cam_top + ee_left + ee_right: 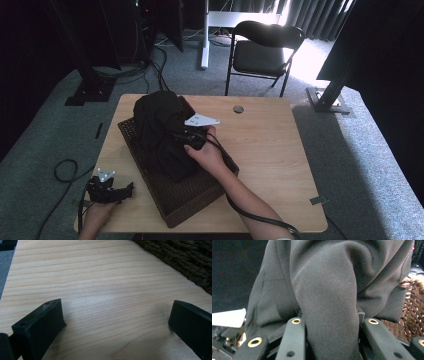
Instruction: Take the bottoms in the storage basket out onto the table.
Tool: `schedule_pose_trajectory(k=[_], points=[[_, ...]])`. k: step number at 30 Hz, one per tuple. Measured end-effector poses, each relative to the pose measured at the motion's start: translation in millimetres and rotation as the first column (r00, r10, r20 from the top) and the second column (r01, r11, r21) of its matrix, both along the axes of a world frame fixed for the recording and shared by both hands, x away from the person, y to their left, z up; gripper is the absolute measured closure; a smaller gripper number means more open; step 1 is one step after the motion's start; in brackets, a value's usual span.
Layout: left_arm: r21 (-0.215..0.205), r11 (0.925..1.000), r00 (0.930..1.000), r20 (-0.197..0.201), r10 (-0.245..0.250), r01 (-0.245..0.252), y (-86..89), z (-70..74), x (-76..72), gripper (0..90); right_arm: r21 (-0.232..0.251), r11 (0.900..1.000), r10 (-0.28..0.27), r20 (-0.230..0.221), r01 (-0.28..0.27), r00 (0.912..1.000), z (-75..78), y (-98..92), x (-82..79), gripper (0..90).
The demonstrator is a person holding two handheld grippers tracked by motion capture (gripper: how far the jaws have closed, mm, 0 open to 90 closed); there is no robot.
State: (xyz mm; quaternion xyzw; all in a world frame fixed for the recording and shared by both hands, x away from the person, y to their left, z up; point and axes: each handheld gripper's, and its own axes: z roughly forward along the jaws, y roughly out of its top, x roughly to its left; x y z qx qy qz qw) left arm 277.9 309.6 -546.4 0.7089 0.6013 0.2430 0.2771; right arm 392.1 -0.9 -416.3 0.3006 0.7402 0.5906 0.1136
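Black fabric fills the gap between the right gripper [332, 340] jaws in the right gripper view: a thick fold of the dark garment [329, 285] runs down between the two jaw arms, and the jaws stand closed on it, pinching the fold.

Position of the garment: in the high view the dark garment [162, 132] stands as a tall bundle over the far-left part of the wicker basket [190, 200], which sits on the desk [270, 150]. The bundle's long axis runs roughly upright, from the basket floor toward the camera. The right gripper [192, 137] meets it from the right side, about mid-height, with the person's right hand [205, 155] wrapped around the gripper body.

Left gripper [107, 190]: it rests near the near-left corner of the desk, just beside the basket's left wall and well apart from the garment. The left gripper view shows its jaws spread wide with bare wood grain between them and the basket weave [185, 262] at upper right; nothing is held.

Governing relation: the garment hangs above and ahead of the right jaws, so any lift clear of the basket rim likely depends on the right hand, the nearer one.

View differences: the high view gives the basket outline and both hands; the right gripper view alone confirms fabric inside the jaws.
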Motion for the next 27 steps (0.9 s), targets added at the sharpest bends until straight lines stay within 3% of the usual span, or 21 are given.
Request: schedule_pose_trajectory(k=[6,9,14,18,24,27], points=[[0.001,1.0000,1.0000,-0.001,-0.001,0.001,0.1,0.0,0.0,0.1,0.071,0.997,-0.024,0.077,0.019,0.9967,10.6,-6.4,-7.3,68.6],[0.001,1.0000,1.0000,-0.001,-0.001,0.001,0.1,0.0,0.0,0.1,0.071,0.997,-0.039,0.126,0.030,0.9913,16.0,-8.0,-11.2,68.8],[0.001,1.0000,1.0000,-0.001,-0.001,0.001,0.0,0.0,0.0,0.2,0.083,0.996,-0.047,0.146,0.035,0.9882,16.2,-9.1,-14.6,70.1],[0.001,1.0000,1.0000,0.000,0.000,0.000,0.0,0.0,0.0,0.1,0.050,0.998,-0.044,0.189,0.035,0.9809,19.5,-6.7,-19.2,70.3],[0.001,1.0000,1.0000,-0.002,-0.001,0.001,0.1,0.2,0.0,0.1,0.133,0.991,-0.060,0.213,0.032,0.9753,36.3,-8.2,-19.6,70.3],[0.001,1.0000,1.0000,-0.002,-0.001,0.001,0.1,0.2,0.0,0.1,0.142,0.989,-0.056,0.221,0.025,0.9736,47.4,-8.5,-18.7,70.3]])
